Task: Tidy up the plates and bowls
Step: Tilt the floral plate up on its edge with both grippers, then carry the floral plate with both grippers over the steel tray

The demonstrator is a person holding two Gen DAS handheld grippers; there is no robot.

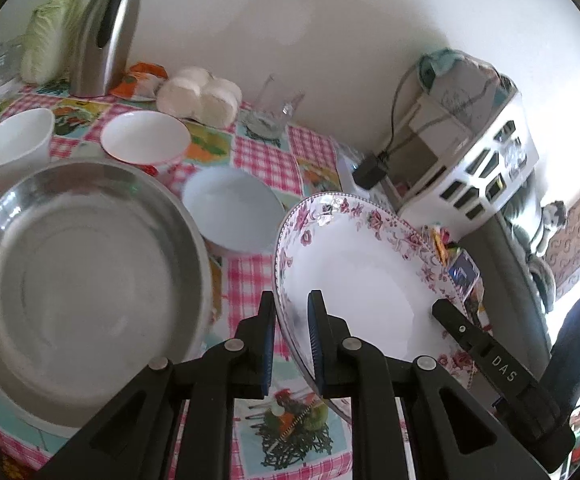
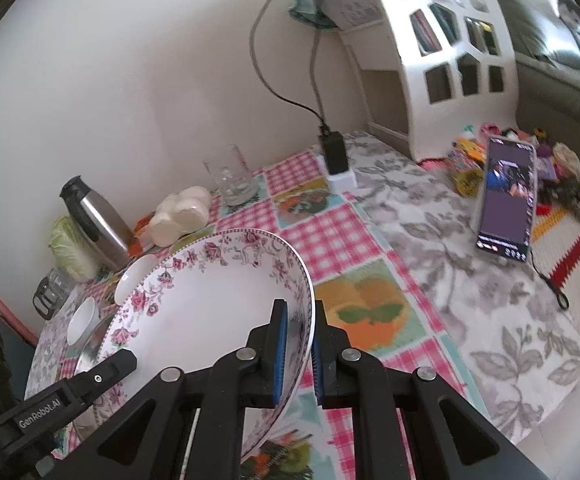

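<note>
The steel basin [image 1: 77, 280] beside the floral plate [image 1: 362, 280] holds nothing, while left gripper [image 1: 290, 340] and right gripper [image 2: 300, 344] pinch opposite plate rims, tilting it above the table.

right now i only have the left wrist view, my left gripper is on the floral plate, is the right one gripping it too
Observer: Yes, the right gripper is shut on the floral plate, pinching its rim on the opposite side.
Operator: anything past the plate on that side
Observer: A phone stands propped with its screen lit.
Operator: what's it standing on
Observer: A grey leaf-print cloth, beside the checked tablecloth.
</note>
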